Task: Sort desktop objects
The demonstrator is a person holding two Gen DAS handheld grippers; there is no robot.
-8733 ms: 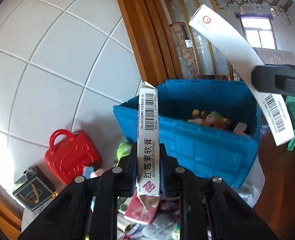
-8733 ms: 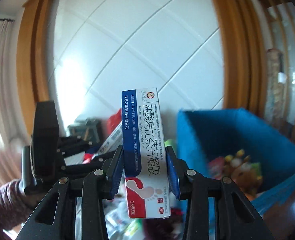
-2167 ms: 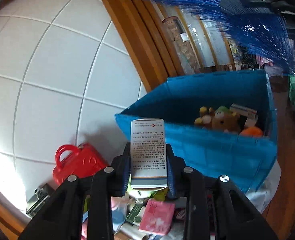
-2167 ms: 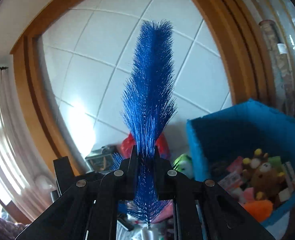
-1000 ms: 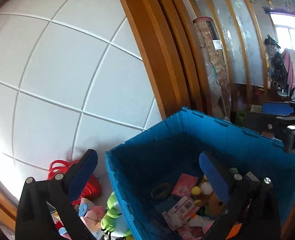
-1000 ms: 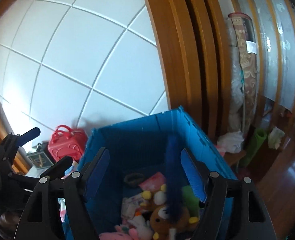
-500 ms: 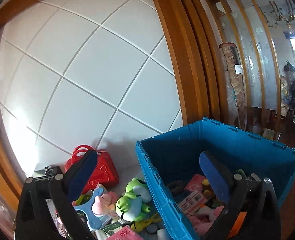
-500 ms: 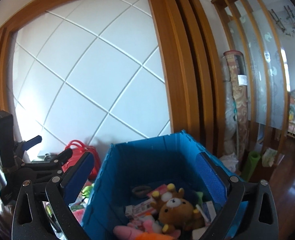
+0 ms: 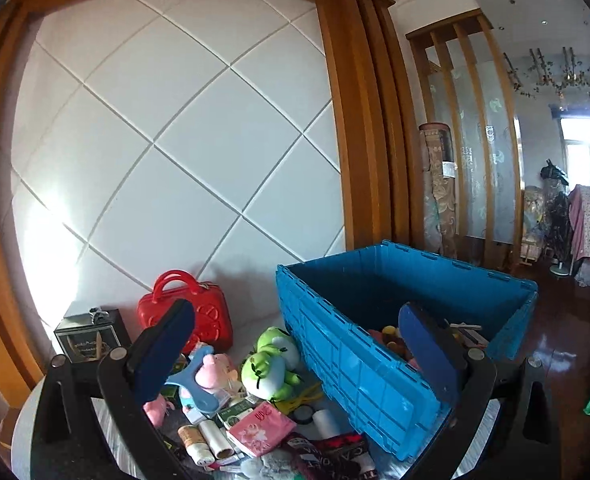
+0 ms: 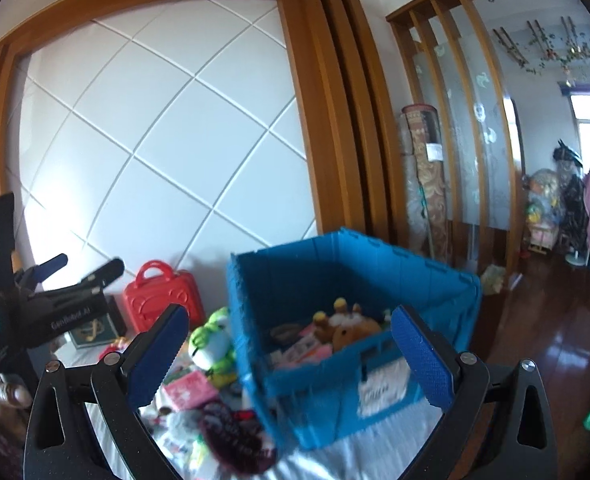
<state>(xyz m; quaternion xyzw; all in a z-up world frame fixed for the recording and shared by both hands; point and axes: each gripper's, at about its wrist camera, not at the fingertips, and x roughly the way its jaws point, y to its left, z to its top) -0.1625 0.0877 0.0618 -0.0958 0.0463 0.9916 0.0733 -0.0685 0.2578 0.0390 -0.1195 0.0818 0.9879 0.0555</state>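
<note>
1. Both claws stand wide and empty: the left gripper (image 9: pixel 291 344) and the right gripper (image 10: pixel 287 348) each show bare blue pads with nothing between them.
2. Take the blue bin (image 9: pixel 379 372) as the landmark. Just left of its near corner lies the unsorted pile: a pink packet (image 9: pixel 261 428), small tubes (image 9: pixel 203 440) and a dark knitted piece (image 9: pixel 327 456), crowded and overlapping.
3. A little further back, still left of the bin, a green frog toy (image 9: pixel 269 364) lies against the bin wall, with a pink plush (image 9: pixel 211 372) beside it.
4. Inside the bin sit sorted things, among them a brown bear toy (image 10: pixel 351 328) and some flat packets.
5. Furthest left of the bin, by the wall, stand a red case (image 9: pixel 191 316) and a dark box (image 9: pixel 91 336).
6. Judged step: between drops, with both hands free for a fresh pick.
7. The next move calls for lowering one claw over a single item in the pile, probably the pink packet or the frog, and closing on it alone without dragging its neighbours.
</note>
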